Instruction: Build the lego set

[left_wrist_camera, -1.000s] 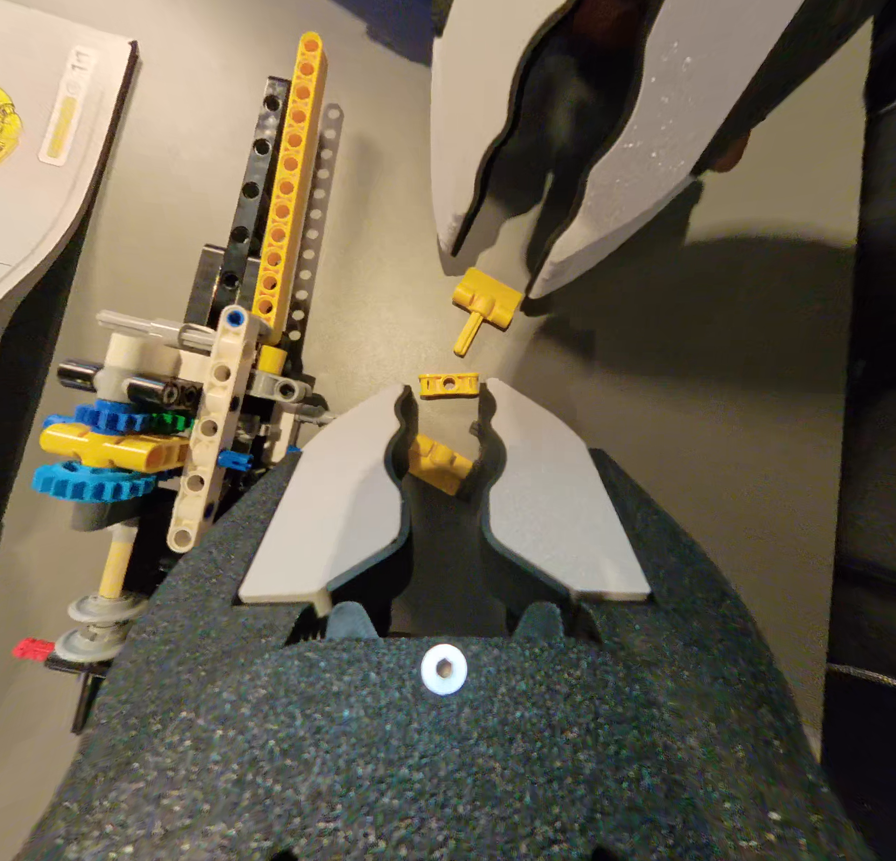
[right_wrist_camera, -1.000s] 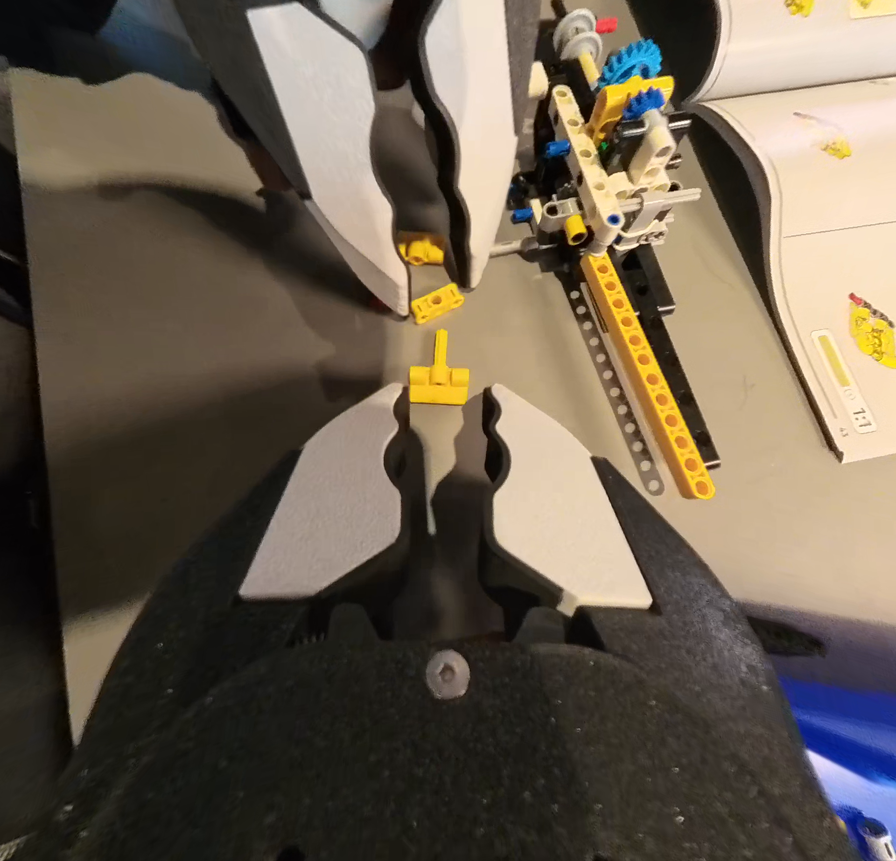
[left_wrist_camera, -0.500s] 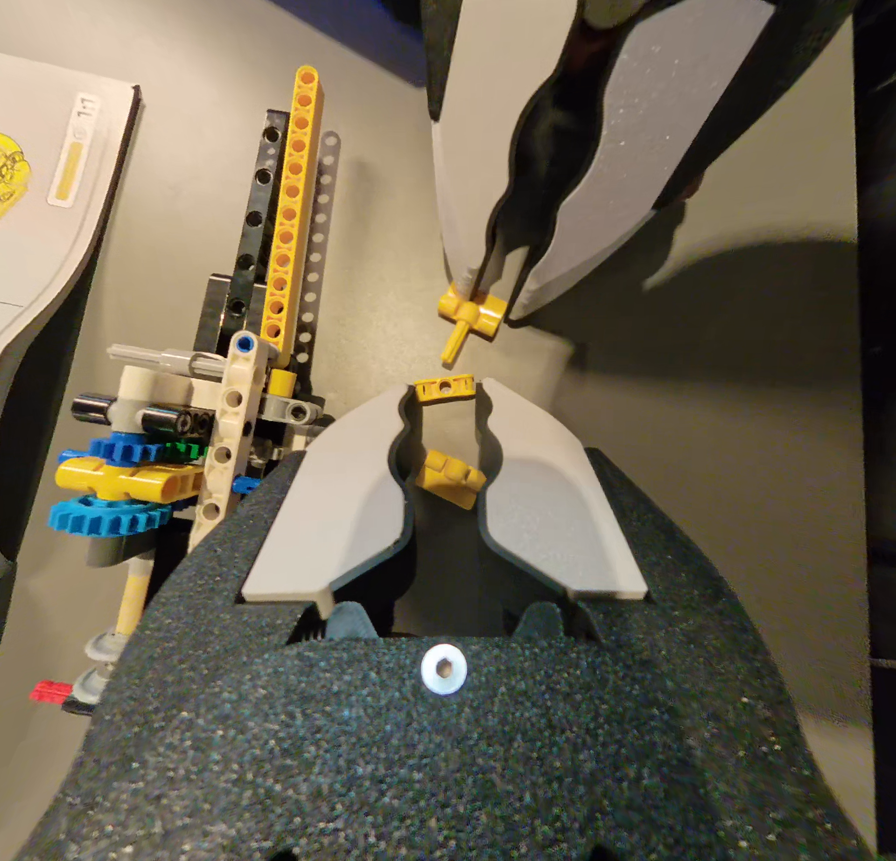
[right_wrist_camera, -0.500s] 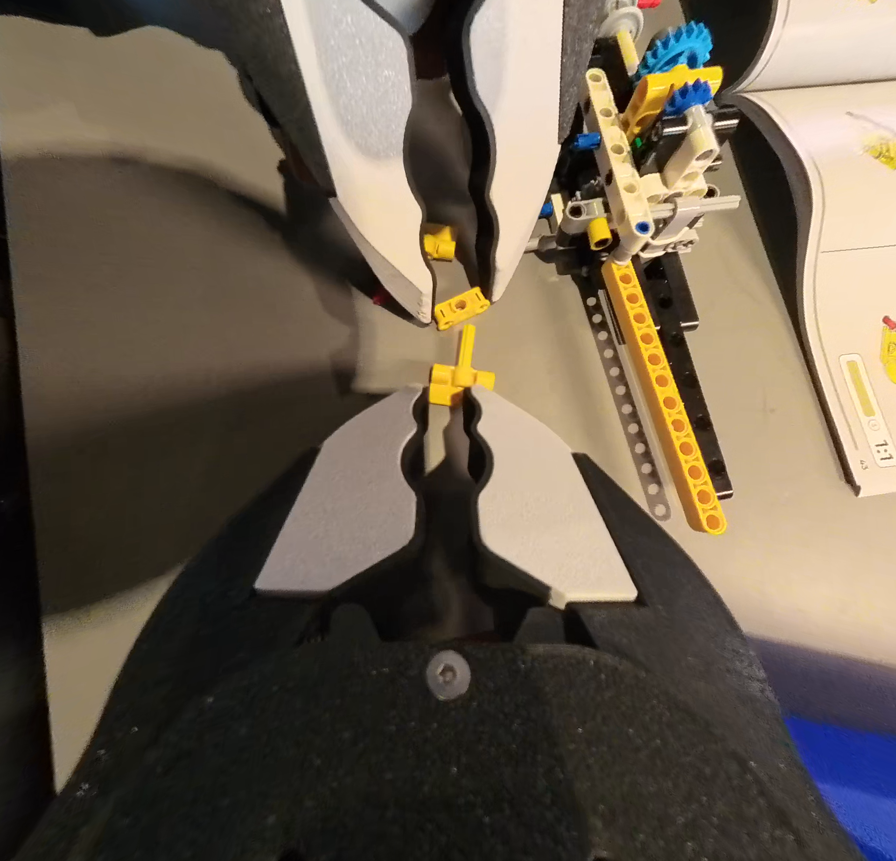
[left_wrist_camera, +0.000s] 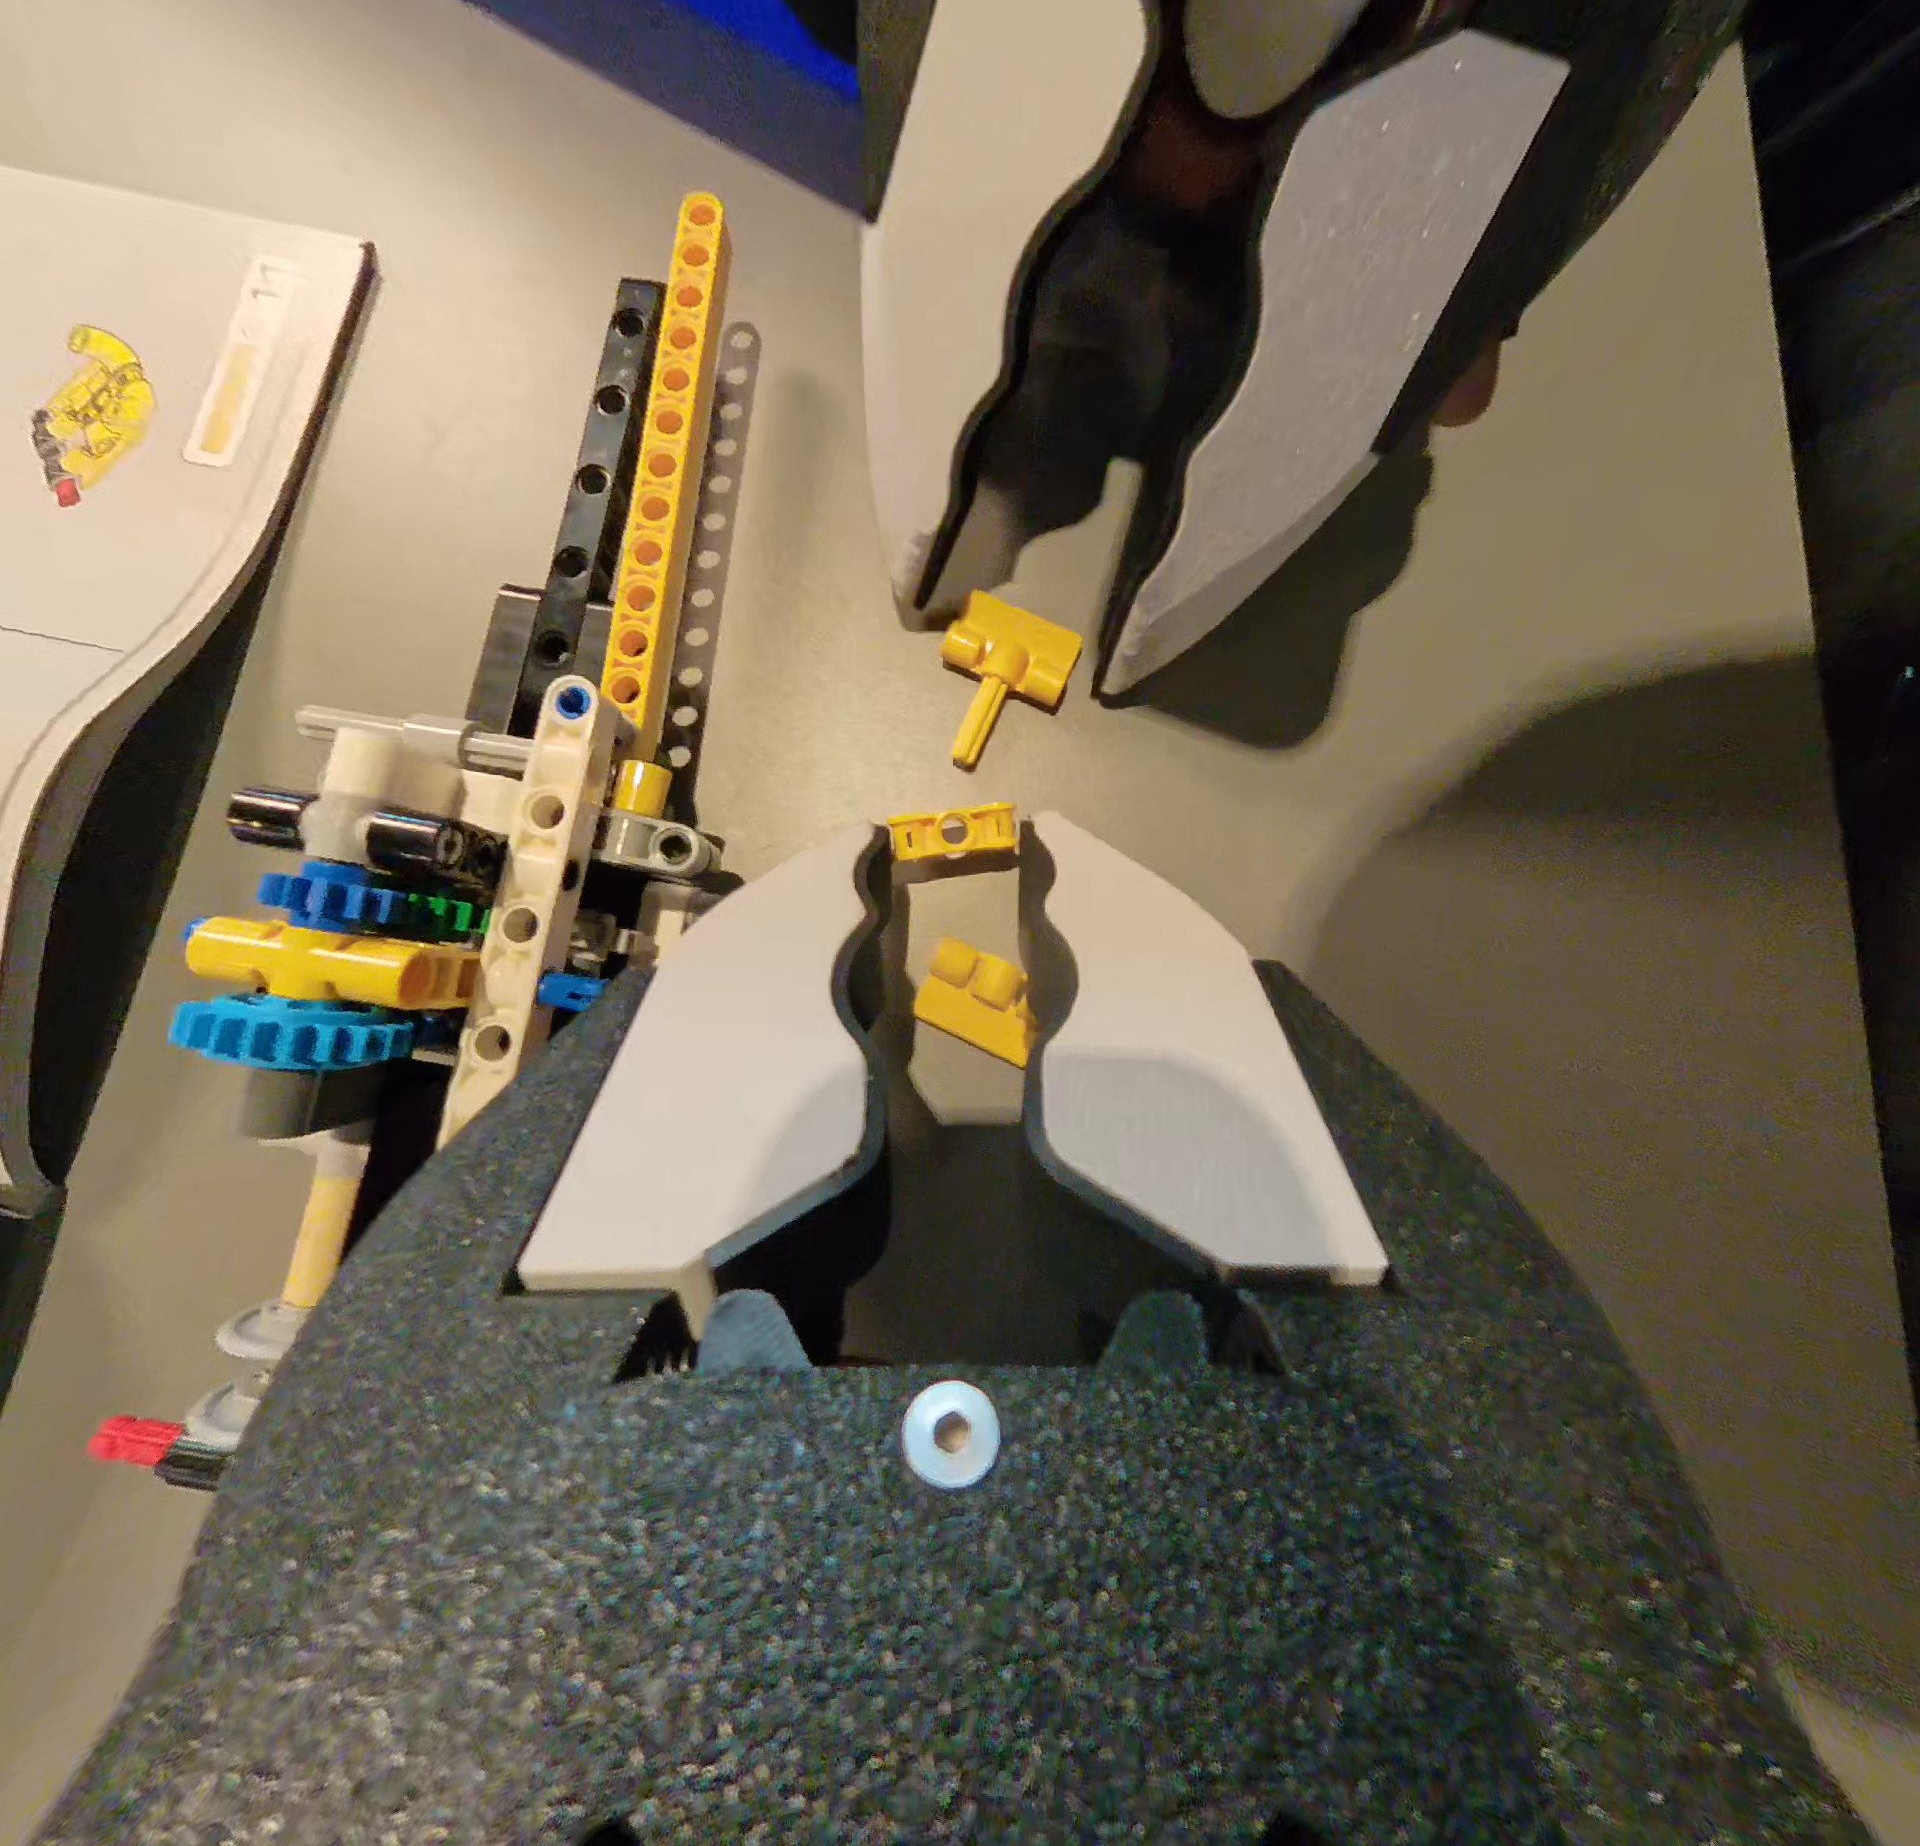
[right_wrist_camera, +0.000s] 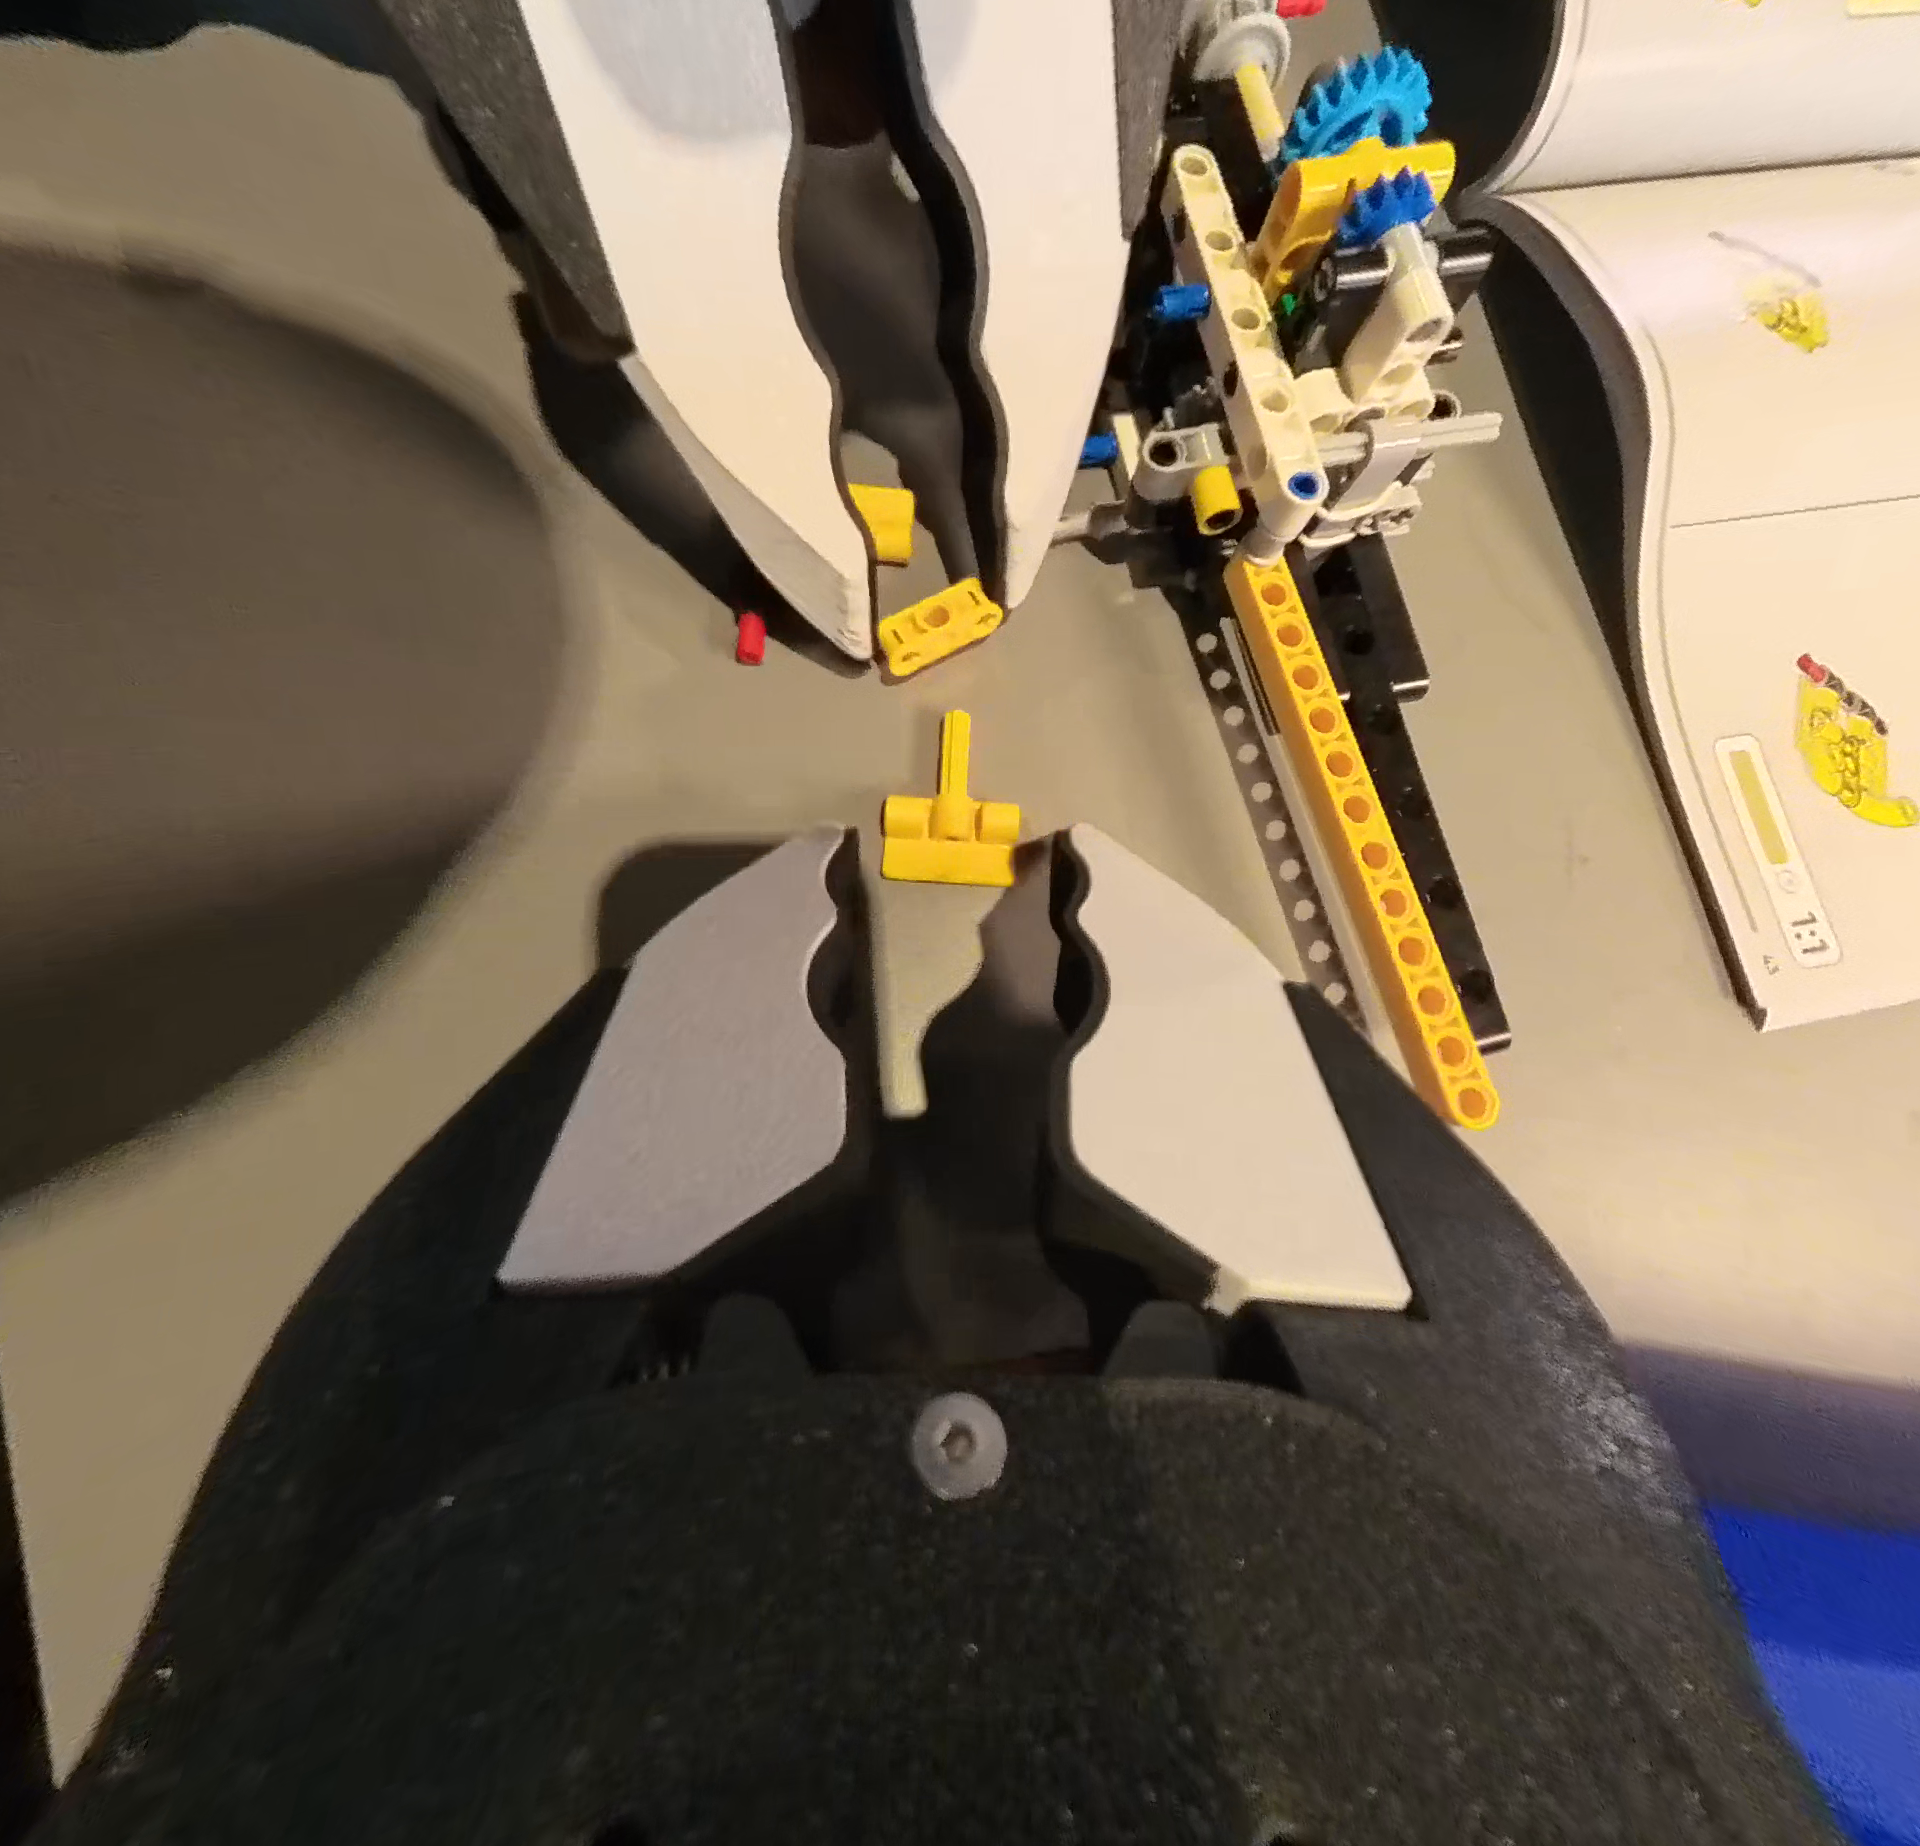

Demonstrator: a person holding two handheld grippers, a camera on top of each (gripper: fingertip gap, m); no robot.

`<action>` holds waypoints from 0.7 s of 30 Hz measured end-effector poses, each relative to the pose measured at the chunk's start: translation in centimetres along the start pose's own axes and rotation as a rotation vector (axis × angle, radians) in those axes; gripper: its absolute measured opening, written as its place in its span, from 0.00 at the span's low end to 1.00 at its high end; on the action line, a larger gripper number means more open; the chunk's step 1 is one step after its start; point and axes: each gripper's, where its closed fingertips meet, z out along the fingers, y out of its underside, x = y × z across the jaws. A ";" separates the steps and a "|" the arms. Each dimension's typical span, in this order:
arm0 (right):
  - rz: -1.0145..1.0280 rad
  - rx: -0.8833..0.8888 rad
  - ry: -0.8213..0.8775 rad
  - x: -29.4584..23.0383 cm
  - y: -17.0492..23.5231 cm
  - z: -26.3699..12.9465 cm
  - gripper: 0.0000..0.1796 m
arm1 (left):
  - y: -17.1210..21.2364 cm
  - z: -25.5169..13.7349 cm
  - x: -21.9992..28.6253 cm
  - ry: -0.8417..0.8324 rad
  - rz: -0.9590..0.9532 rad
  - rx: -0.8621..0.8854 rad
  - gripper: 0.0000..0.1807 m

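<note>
Left gripper (left_wrist_camera: 954, 835): jaws spread, a small yellow plastic connector with a centre hole (left_wrist_camera: 952, 833) sitting between the tips; whether they touch it cannot be told. A second small yellow studded piece (left_wrist_camera: 975, 996) lies on the grey tabletop (left_wrist_camera: 1299, 757) farther back between the fingers. Right gripper (right_wrist_camera: 954, 840): jaws spread, gripping nothing; a yellow T-shaped axle piece (right_wrist_camera: 948, 828) lies on the table at its tips, frame centre. The partly built model of beams and blue gears (left_wrist_camera: 468, 861) rests at left of the left wrist view, beside an open instruction booklet (left_wrist_camera: 125, 508).

Glossy plastic T-piece (right_wrist_camera: 948, 838); matt table (right_wrist_camera: 623, 757)
</note>
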 end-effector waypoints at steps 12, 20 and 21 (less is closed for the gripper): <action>-0.028 0.028 -0.049 -0.6 -0.9 0.4 0.14 | 0.3 0.1 0.3 0.012 0.057 0.029 0.13; -0.097 0.040 -0.085 -1.6 -1.3 0.3 0.14 | 0.1 0.0 0.9 0.039 0.080 0.043 0.13; -0.102 0.038 -0.086 -1.7 -1.3 0.3 0.14 | 0.1 0.1 0.9 0.041 0.082 0.042 0.13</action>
